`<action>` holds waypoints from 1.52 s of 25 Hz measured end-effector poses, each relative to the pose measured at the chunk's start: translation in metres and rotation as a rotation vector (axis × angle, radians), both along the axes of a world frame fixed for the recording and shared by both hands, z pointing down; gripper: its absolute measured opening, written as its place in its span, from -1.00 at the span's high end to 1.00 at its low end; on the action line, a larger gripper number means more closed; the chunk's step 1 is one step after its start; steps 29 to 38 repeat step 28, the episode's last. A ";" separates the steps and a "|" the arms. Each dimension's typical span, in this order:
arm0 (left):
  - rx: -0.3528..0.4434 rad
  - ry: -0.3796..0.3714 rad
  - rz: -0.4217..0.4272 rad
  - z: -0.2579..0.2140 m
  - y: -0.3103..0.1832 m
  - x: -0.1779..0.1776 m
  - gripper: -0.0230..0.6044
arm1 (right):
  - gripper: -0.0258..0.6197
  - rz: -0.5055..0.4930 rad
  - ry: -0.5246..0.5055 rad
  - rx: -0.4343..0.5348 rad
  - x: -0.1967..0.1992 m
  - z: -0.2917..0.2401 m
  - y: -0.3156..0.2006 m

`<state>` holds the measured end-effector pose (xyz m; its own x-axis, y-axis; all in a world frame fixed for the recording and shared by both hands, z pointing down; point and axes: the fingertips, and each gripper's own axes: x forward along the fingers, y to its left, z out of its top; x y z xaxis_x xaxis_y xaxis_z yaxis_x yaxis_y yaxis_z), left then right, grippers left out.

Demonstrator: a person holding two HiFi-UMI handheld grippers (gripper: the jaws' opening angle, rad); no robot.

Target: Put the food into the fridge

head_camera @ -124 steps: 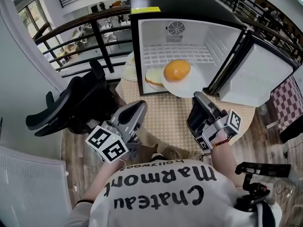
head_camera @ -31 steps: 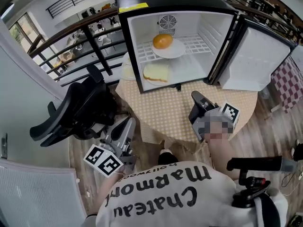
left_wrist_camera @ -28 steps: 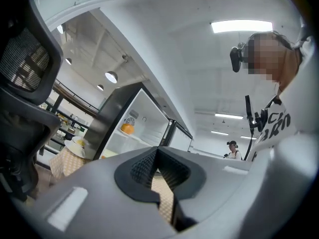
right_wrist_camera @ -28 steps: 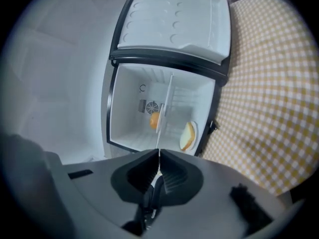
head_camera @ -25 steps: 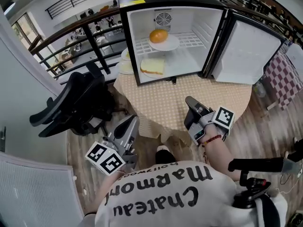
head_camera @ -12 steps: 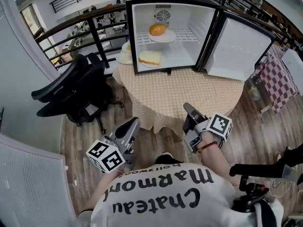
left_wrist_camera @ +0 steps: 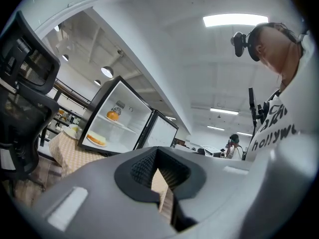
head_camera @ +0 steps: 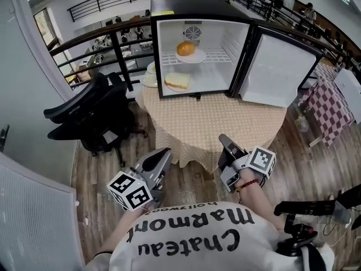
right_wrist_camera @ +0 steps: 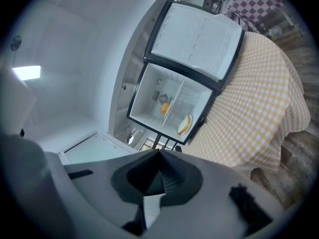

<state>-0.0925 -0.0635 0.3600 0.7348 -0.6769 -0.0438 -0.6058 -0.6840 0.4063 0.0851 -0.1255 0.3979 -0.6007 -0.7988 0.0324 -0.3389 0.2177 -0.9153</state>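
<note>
Nearest, the person's white shirt [head_camera: 186, 243] with dark lettering fills the bottom of the head view. Just ahead of it, over the wood floor [head_camera: 96, 199], the left gripper [head_camera: 164, 152] and the right gripper [head_camera: 223, 139] are held low by the near edge of the table, both pointing toward it. In each gripper's own view the 2 jaws are pressed together at the tips with nothing between them. Beyond them stands a round table [head_camera: 217, 123] under a beige checked cloth, with a black office chair [head_camera: 90, 112] to its left. At the table's far side sits a small fridge [head_camera: 167, 45] with its door [head_camera: 276, 69] swung wide open to the right. The food is inside it: 1 sandwich [head_camera: 177, 81] lies on the fridge floor toward the left, and 1 round orange food item [head_camera: 186, 48] sits on a white plate [head_camera: 192, 57] on the wire shelf [head_camera: 217, 53] above. A dark railing [head_camera: 118, 44] runs behind.
</note>
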 end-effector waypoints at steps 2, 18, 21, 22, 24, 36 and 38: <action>0.002 0.008 -0.005 0.001 0.000 0.001 0.91 | 0.87 -0.018 0.015 0.003 -0.002 0.000 0.003; 0.016 0.023 -0.040 -0.002 0.002 0.020 0.91 | 0.87 -0.058 0.058 -0.017 0.013 0.010 0.008; 0.006 0.019 -0.049 0.001 0.002 0.019 0.91 | 0.87 -0.068 0.046 -0.010 0.011 0.011 0.007; 0.005 0.018 -0.050 0.002 0.003 0.019 0.91 | 0.87 -0.068 0.057 -0.014 0.011 0.012 0.007; 0.000 0.014 -0.057 0.000 0.004 0.020 0.91 | 0.87 -0.071 0.062 -0.015 0.013 0.010 0.008; -0.004 0.012 -0.063 -0.008 0.006 0.026 0.91 | 0.87 -0.080 0.064 -0.020 0.018 0.005 0.010; -0.004 0.012 -0.063 -0.008 0.006 0.026 0.91 | 0.87 -0.080 0.064 -0.020 0.018 0.005 0.010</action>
